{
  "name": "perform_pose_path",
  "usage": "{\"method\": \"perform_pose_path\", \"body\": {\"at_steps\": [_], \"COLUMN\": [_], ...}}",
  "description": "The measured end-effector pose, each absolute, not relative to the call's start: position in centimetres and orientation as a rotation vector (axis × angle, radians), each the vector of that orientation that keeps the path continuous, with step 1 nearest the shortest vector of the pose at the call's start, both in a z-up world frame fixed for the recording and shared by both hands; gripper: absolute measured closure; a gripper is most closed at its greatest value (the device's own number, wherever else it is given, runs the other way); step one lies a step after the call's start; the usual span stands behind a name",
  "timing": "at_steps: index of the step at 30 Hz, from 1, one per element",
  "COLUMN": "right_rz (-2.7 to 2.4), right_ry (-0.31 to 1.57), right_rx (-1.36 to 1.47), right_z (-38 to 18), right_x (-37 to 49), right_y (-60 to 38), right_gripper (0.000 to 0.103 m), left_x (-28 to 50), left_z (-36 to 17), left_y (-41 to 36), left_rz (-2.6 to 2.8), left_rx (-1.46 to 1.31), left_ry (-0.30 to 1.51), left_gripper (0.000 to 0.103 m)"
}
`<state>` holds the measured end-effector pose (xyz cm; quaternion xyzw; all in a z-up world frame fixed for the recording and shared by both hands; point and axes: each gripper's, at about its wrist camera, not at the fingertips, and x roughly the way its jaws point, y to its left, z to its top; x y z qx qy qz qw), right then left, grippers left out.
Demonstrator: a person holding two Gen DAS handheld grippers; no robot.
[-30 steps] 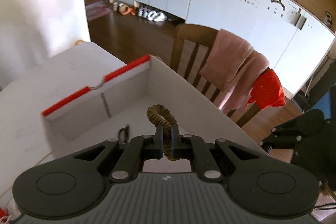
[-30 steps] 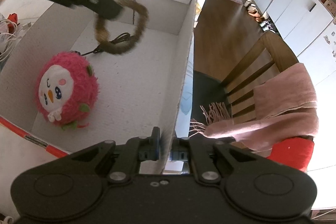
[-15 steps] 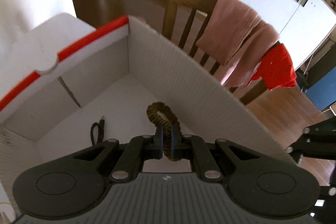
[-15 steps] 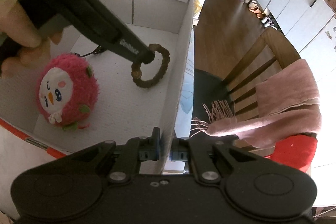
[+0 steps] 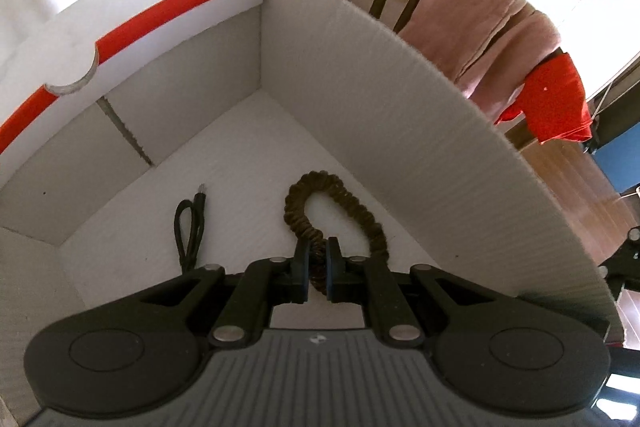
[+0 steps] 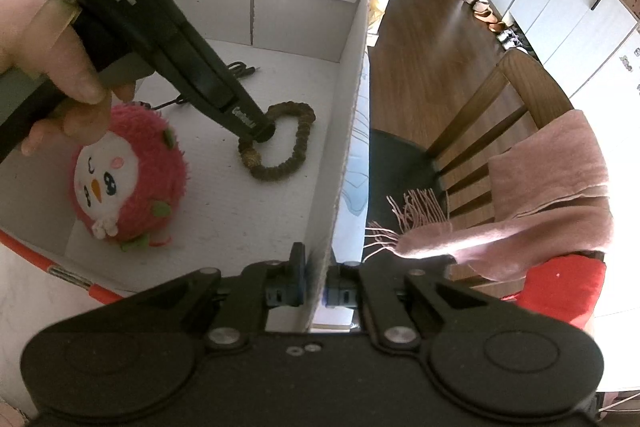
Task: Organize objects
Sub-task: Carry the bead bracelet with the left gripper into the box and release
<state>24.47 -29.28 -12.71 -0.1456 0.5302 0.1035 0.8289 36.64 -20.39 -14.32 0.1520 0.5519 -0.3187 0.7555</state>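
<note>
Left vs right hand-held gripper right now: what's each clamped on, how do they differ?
Left hand-held gripper is shut on the brown hair tie, low inside the box; right hand-held gripper is shut on the box wall, at its rim. Both point steeply down.

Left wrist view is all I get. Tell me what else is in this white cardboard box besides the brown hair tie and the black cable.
Observer: A pink round plush toy with a white face lies on the floor of the white cardboard box, near its red-edged near wall.
Operator: Report what the right gripper is doing.
Observer: The right gripper is shut on the box's side wall, at its top edge.
Operator: Confirm the tie has landed.
Observer: The brown ruffled hair tie lies on the box floor, with the left gripper shut on it.
</note>
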Motion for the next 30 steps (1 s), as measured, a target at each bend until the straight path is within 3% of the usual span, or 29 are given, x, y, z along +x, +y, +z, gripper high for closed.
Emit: {"method": "perform_pose_path", "body": {"at_steps": [3,6,8,10,30], "right_rz": [0.220,0.221,0.221,0.221,0.217], "right_ry": [1.126,1.125,1.125,1.124,1.119], "right_rx": [-0.309,-0.311,-0.312,-0.315,-0.362], "right_z": [-12.7,-12.7,-12.7,-12.7,-12.8], "right_x": [24.5,24.5,24.5,24.5,24.2], "right_y": [-29.3,-29.3,-29.3,-29.3,-29.0], "right_gripper": [0.097,0.097,0.097,0.097,0.094], "left_x": [36.6,36.5,36.2,35.9,29.5], "left_z": [-14.4,-13.9,-13.3,-12.5,-4.1], "left_y": [-20.2,-19.8,-19.4,-18.9,-12.0], "left_rz": [-0.684,-0.683,-0.686,-0.692,-0.658], "left_rx": [0.339,0.332,0.319,0.307,0.187], "left_ry": [1.209,1.200,1.188,1.159,0.994], "left_gripper": [0.094,0.083,0.058,0.040,0.037]}}
